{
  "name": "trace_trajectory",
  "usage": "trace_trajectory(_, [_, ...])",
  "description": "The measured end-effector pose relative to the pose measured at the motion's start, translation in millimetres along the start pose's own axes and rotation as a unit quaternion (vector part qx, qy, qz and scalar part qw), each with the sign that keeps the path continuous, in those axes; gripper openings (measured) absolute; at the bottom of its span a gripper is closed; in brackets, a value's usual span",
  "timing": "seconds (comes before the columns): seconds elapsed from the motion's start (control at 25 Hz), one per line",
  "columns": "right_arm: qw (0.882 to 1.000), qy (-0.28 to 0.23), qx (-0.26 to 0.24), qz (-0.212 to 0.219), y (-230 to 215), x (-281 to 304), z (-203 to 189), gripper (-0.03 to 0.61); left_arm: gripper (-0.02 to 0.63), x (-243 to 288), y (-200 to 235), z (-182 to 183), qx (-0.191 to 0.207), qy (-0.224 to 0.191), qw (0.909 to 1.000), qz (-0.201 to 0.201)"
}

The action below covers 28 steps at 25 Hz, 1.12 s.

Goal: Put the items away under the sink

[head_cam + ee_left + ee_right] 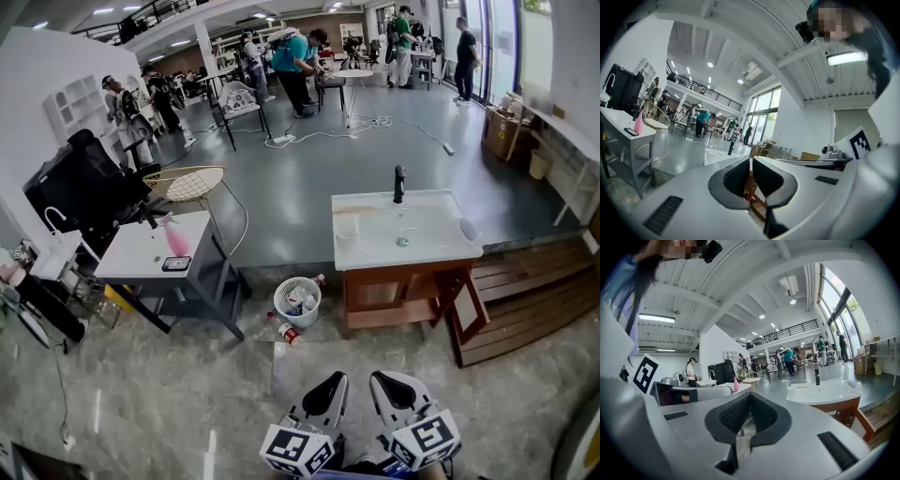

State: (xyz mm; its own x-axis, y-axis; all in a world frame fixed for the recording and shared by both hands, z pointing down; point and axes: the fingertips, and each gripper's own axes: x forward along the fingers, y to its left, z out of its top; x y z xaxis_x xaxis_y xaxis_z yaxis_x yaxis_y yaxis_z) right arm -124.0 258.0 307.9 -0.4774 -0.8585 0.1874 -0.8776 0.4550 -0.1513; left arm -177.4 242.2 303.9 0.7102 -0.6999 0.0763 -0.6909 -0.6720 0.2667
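The sink unit (412, 246) stands ahead, with a white basin top, a black faucet (399, 184) and a wooden cabinet below. Its right door (466, 305) hangs open. A pink spray bottle (175, 239) and a flat black device (176, 263) rest on the white table (131, 258) to the left. A clear cup (346, 230) sits on the basin's left end. My left gripper (330, 386) and right gripper (389, 386) are held low and near, far from everything, both shut on nothing. The left gripper (750, 161) and right gripper (750, 397) show their pads pressed together.
A white wire basket (297, 302) with trash stands between table and sink, with a can (289, 333) on the floor beside it. Wooden decking (534, 291) lies right of the cabinet. A black chair (84, 187) is behind the table. People work far back.
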Motion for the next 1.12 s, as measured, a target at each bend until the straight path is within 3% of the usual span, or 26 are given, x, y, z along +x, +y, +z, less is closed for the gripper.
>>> trace_trajectory(0.28, [1.000, 0.004, 0.009, -0.008, -29, 49, 8, 0.015, 0.023, 39, 43, 14, 0.006, 0.004, 1.0000, 0.000])
trace_trajectory(0.56, [0.999, 0.011, 0.016, -0.026, -52, 98, 20, 0.015, 0.069, 78, 80, 30, 0.016, 0.013, 0.9993, -0.030])
trace_trajectory(1.12, [0.998, 0.020, 0.020, -0.054, -72, 187, 25, 0.015, 0.072, 126, 154, 36, 0.033, 0.050, 0.9960, -0.067])
